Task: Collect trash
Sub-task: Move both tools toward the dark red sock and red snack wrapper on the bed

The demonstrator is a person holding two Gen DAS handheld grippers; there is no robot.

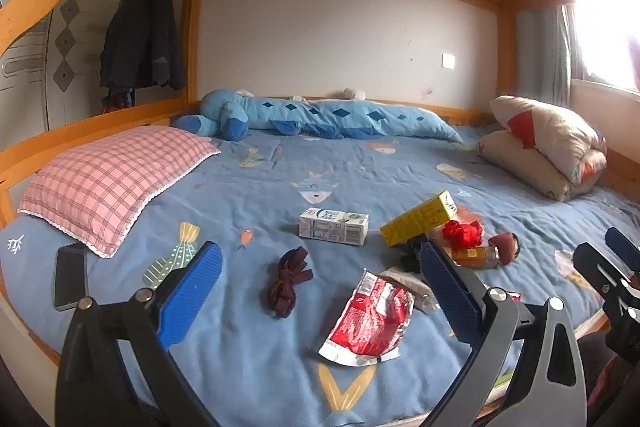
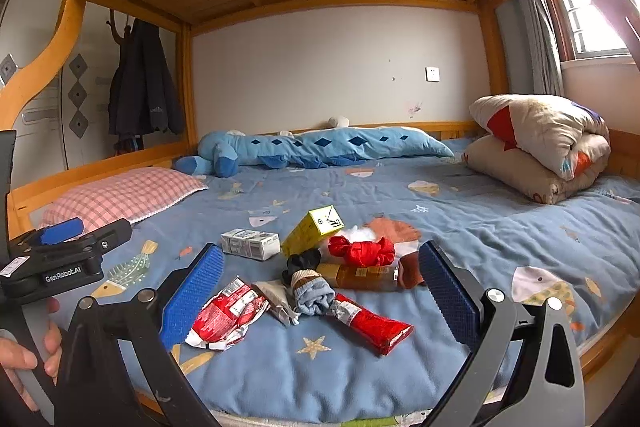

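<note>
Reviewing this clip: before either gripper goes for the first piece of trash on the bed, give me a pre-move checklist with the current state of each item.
1. Left gripper open and empty: ok.
2. Right gripper open and empty: ok.
3. Crumpled red wrapper lies free between the left gripper's fingers, nothing on top of it: ok.
4. Trash separable from non-trash: not ok; the rolled sock and red cloth sit mixed in with the brown bottle and yellow carton.
5. Phone clear of the trash pile: ok, it lies beside the pink pillow.
6. Bin or bag for the trash: cannot tell, none in view.
</note>
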